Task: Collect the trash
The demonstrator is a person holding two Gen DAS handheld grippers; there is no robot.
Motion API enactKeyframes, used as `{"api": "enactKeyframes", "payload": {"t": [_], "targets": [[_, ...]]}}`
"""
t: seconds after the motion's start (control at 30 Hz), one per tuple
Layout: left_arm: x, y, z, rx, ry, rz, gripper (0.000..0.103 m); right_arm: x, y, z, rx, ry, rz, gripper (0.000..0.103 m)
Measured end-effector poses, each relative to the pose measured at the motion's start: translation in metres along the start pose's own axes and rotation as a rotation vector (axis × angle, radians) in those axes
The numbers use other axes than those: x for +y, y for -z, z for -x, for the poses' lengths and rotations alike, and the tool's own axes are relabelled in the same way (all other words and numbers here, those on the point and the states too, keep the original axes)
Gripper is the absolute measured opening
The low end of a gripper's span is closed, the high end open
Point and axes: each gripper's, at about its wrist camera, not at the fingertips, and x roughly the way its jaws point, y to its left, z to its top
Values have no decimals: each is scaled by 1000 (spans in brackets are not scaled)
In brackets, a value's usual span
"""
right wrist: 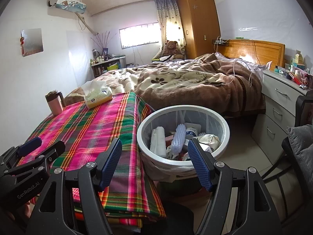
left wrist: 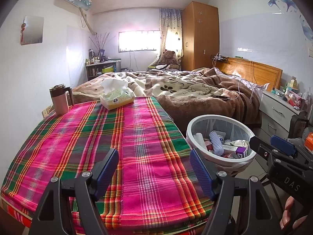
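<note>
A white trash bin point(right wrist: 225, 126) with a clear liner stands on the floor beside the table's right edge; it also shows in the left wrist view point(left wrist: 190, 126). It holds several pieces of trash: a white roll point(right wrist: 157, 142), a white foam net point(right wrist: 179, 137), crumpled paper point(right wrist: 210, 140), small boxes and a can point(left wrist: 230, 155). My left gripper point(left wrist: 154, 168) is open and empty above the plaid tablecloth point(left wrist: 117, 137). My right gripper point(right wrist: 154, 159) is open and empty, just above the bin's near rim and the table's edge.
A tissue box point(left wrist: 117, 98) and a pink mug with a brown lid point(left wrist: 59, 99) stand at the table's far end. Behind is a bed with a brown blanket point(left wrist: 195, 92). A white nightstand point(right wrist: 281, 105) and a dark chair point(right wrist: 293, 152) stand at the right.
</note>
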Motion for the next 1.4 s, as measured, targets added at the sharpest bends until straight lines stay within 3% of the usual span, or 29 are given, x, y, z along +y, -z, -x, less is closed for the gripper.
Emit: {"api": "enactKeyframes", "payload": {"t": [1.4], "targets": [[2,-1,3,-1,-4,6,75,5,0,1,3,1,2,71]]}}
